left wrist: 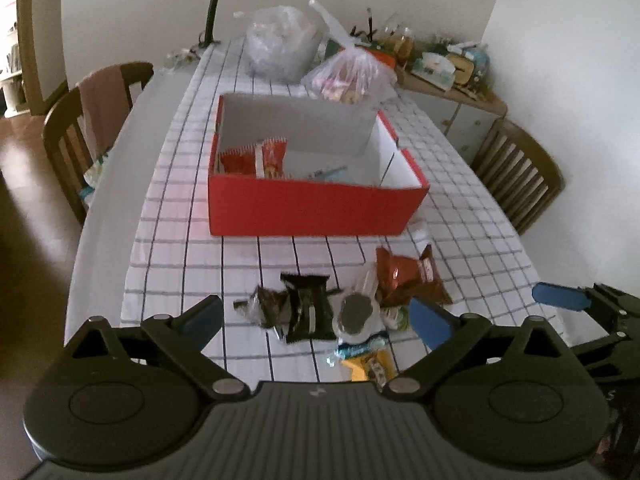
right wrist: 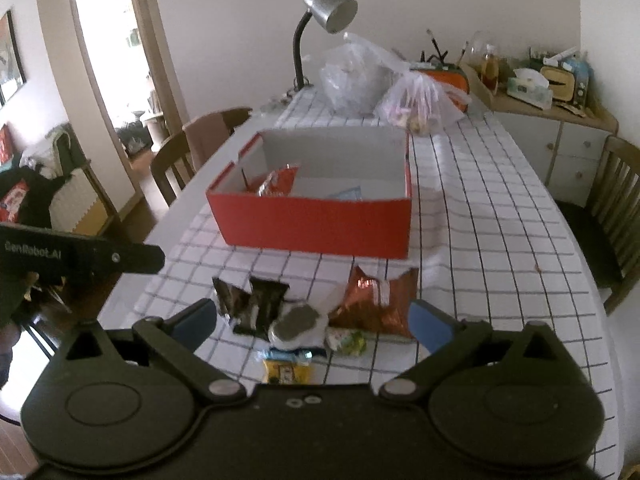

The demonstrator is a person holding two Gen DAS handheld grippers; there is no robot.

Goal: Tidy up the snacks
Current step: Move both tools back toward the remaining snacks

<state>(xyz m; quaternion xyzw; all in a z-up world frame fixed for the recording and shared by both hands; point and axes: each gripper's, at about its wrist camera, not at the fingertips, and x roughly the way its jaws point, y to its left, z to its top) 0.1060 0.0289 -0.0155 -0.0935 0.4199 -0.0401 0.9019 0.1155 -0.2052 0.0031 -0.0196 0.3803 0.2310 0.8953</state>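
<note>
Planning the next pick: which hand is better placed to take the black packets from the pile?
Left, likely. The black packets lie centred between the open left tongs, while the open right tongs frame the silver pack and brown bag.

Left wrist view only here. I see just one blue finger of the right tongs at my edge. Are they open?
Observer: Yes, the right tongs are wide open and empty, pointing at the loose snacks.
Operator: The yellow packet is half hidden in my view. What touches it?
Observer: The yellow packet lies nearest, with a blue-edged packet against its far edge.
Operator: Something by the red-brown bag is partly covered here.
Observer: A small green-and-white packet lies at the near left corner of the red-brown bag.
</note>
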